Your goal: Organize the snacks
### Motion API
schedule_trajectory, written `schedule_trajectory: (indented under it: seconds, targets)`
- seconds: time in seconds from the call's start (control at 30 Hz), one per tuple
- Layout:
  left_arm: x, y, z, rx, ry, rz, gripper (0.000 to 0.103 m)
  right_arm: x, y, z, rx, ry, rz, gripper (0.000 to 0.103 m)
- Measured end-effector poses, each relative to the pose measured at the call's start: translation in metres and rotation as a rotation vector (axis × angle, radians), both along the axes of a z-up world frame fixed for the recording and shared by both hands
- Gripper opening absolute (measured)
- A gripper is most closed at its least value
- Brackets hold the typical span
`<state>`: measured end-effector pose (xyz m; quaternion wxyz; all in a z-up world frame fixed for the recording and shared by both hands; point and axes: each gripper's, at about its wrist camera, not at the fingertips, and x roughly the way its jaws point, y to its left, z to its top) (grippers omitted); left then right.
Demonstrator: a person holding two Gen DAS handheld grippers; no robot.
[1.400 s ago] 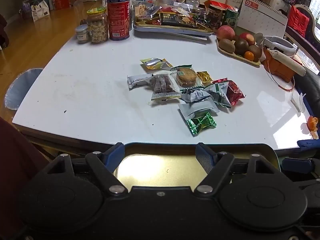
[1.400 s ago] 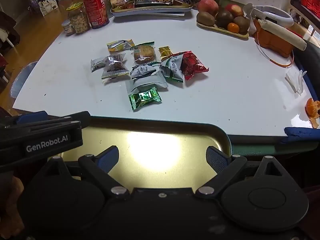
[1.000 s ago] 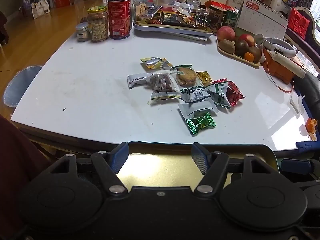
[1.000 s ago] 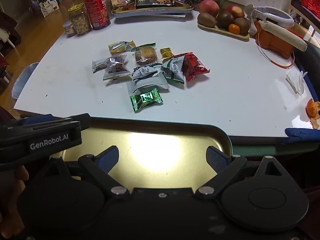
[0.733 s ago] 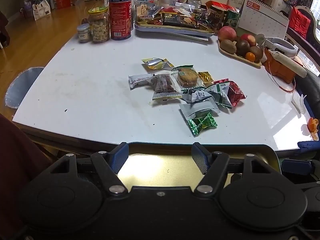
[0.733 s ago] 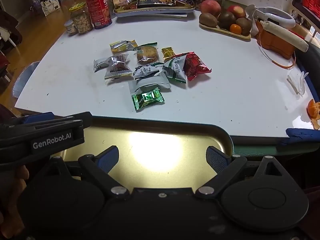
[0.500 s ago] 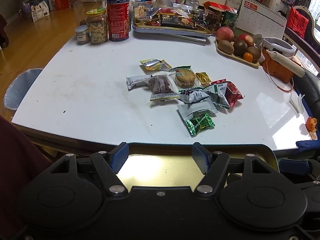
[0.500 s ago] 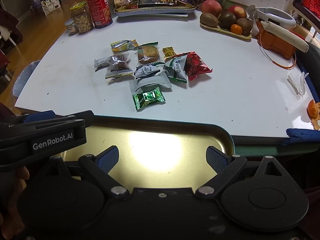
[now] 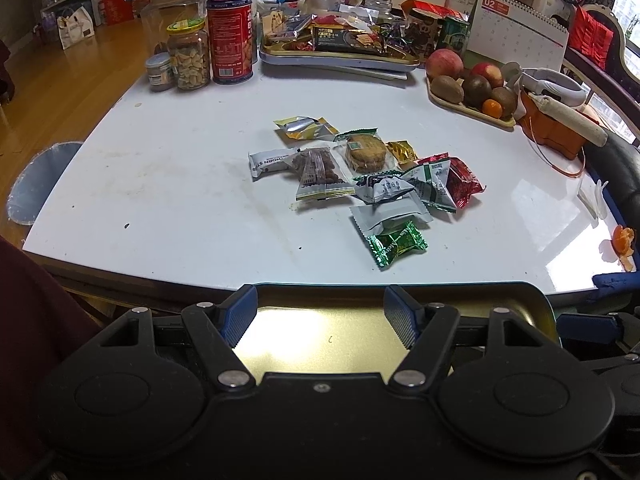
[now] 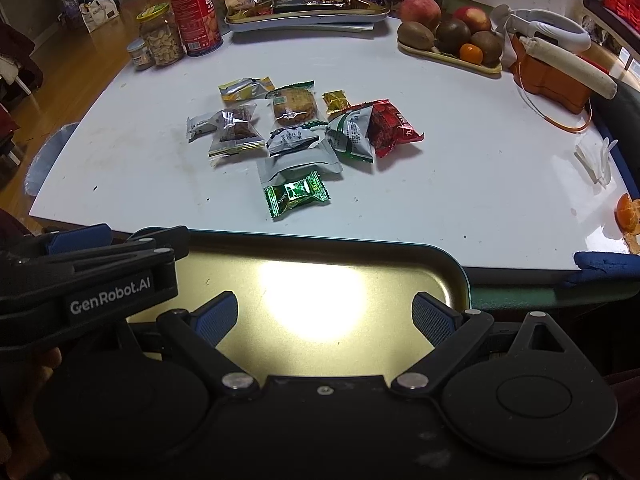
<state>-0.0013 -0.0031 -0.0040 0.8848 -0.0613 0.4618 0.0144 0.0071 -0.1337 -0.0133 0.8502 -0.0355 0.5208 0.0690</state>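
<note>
A pile of wrapped snacks lies mid-table: a green foil candy (image 9: 396, 244) (image 10: 296, 194) nearest me, a red packet (image 9: 460, 180) (image 10: 390, 126) on the right, a round cookie (image 9: 366, 154) (image 10: 294, 106) behind. A gold metal tray (image 9: 500, 300) (image 10: 320, 276) sits at the table's near edge, under both grippers. My left gripper (image 9: 320, 308) hangs open over the tray with nothing between its fingers. My right gripper (image 10: 326, 312) is open over it too, its fingers spread wider. The left gripper (image 10: 80, 264) shows from the side in the right wrist view.
At the back stand a nut jar (image 9: 188, 56), a red can (image 9: 230, 38), a full snack tray (image 9: 340, 60), a fruit plate (image 9: 468, 88) and a calendar (image 9: 516, 28). An orange bag (image 9: 552, 132) and mandarin peel (image 9: 624, 240) lie at the right edge.
The left gripper's fingers narrowed slightly at first. Both views wobbled, and the right one edged a little nearer the snacks. Nothing was picked up.
</note>
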Motion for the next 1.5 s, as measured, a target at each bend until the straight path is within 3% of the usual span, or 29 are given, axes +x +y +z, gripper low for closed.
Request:
schedule_trajectory:
  seconds: [1.5]
  targets:
    - [0.0026,0.0001,-0.0003,-0.017,0.016,-0.004,0.071,-0.0022,0.0028,0.0004,0.014,0.009,0.021,0.099]
